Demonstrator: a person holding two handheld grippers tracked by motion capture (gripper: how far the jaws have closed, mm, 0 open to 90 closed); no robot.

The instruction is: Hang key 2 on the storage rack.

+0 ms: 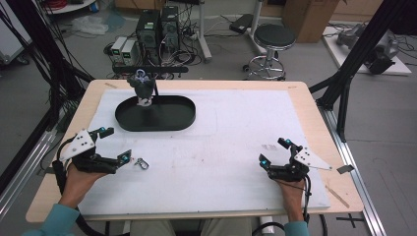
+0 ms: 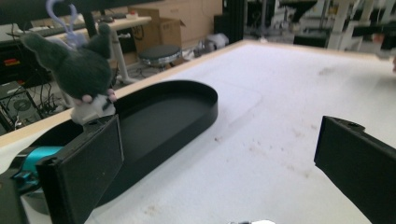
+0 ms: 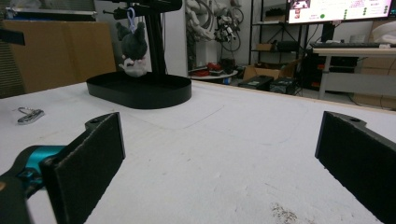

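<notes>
Although it is small and blurred in the high view, the metal clip lying on the white mat near the left gripper is taken to be the thing in hand, probably a carabiner or keyring clasp. It is found at the near left of the table, just beside the nearer jaw tip of that gripper and slightly right of it, apart from the jaws rather than between them. Its long axis appears to run slantwise, from far left to near right, though this cannot be fixed with certainty. In the right gripper view the same clip is seen far off at the left edge, flat on the mat. The left gripper is plainly the nearer; the right gripper is held well apart at the near right. Both pairs of jaws are spread wide with nothing between them, as is shown in each gripper view. A short swing of the left gripper to the right and nearer would be called for, by this judgement. Farther off, a dark plush keychain toy is hung from a black stand over an oval black tray. No brand, label or legible writing can be read on the task's things.
</notes>
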